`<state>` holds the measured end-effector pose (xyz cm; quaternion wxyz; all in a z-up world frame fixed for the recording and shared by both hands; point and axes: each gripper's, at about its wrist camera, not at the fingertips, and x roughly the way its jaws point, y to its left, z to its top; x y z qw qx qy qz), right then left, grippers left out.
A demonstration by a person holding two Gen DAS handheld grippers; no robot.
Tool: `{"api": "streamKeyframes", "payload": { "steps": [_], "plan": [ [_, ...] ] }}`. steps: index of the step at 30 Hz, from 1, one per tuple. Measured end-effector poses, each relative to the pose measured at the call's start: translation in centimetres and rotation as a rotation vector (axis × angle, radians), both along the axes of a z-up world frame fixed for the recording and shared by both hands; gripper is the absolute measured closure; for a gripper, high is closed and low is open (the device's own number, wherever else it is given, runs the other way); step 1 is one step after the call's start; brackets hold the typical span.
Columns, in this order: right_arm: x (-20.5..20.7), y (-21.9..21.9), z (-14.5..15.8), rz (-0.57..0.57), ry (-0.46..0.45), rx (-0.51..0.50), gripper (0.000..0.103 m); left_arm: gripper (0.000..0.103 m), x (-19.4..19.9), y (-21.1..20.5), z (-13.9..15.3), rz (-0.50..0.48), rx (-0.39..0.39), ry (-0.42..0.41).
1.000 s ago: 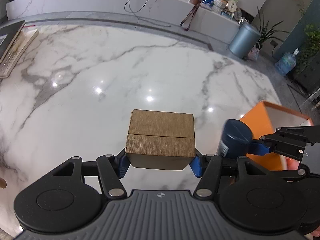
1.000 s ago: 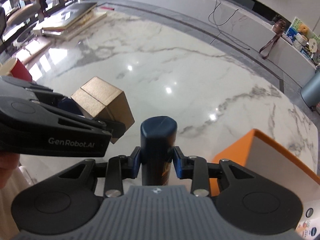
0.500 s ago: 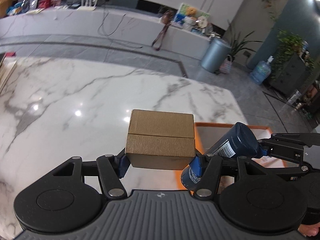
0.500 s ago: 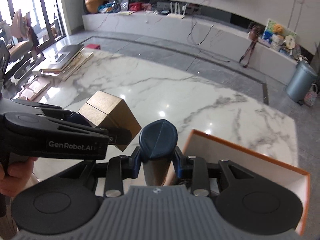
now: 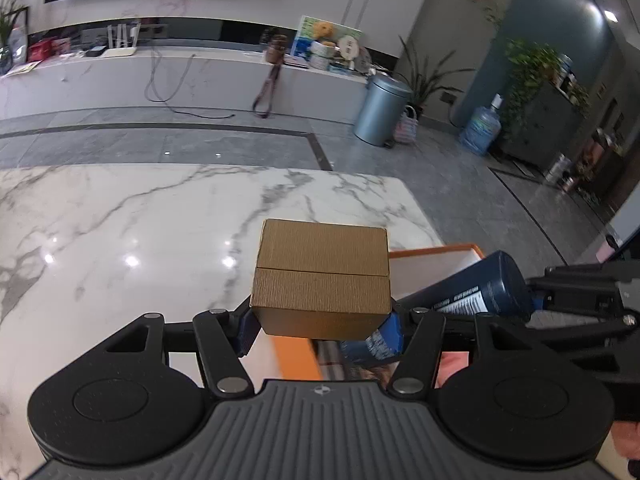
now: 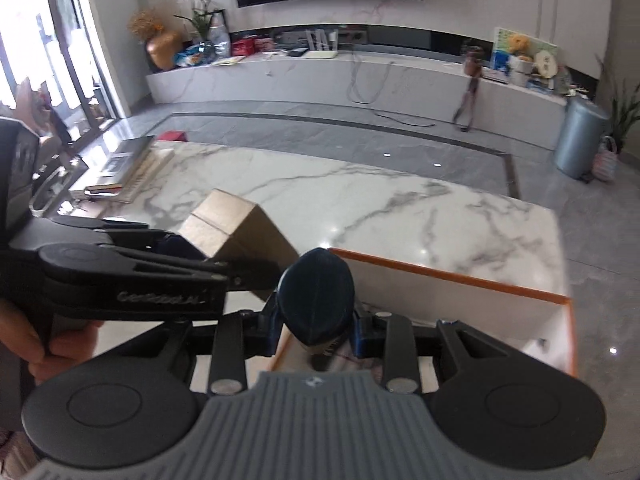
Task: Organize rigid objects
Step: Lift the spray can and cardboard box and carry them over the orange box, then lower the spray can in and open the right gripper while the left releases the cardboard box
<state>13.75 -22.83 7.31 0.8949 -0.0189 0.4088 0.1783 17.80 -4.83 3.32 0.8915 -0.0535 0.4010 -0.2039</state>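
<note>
a brown corrugated cardboard box (image 5: 322, 276) and a dark blue plastic bottle (image 6: 316, 296) are gripped in closed left and right fingers above the orange-rimmed white bin (image 6: 452, 280) on the marble worktop (image 5: 140, 220), apparently for dropping inside.

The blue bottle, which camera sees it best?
The left wrist view: the blue bottle shows its whole side and label, tilted over the orange box. The right wrist view shows only its rounded end, pinched in the right gripper.

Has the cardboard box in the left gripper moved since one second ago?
Yes. The cardboard box, clamped in the left gripper, was carried from over the open marble table to the orange bin at the corner.
</note>
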Motion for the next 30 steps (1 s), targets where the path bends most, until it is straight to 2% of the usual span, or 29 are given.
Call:
{"api": "streamKeyframes", "payload": {
  "steps": [10,22,30],
  "plan": [
    [-1.1,-5.8,-2.4,-0.081,0.068,-0.143,0.071,0.035,-0.7,-5.7,-2.0,-0.147,0.078,0.019],
    [-1.6,-11.2,-5.3,-0.116,0.169,-0.392,0.071,0.035,-1.3,-10.2,-5.1,-0.253,0.138,0.094],
    [-0.9,-11.7,-8.8,-0.087,0.259,-0.430,0.071,0.035,-0.9,-11.2,-6.8,-0.265,0.171,0.138]
  ]
}}
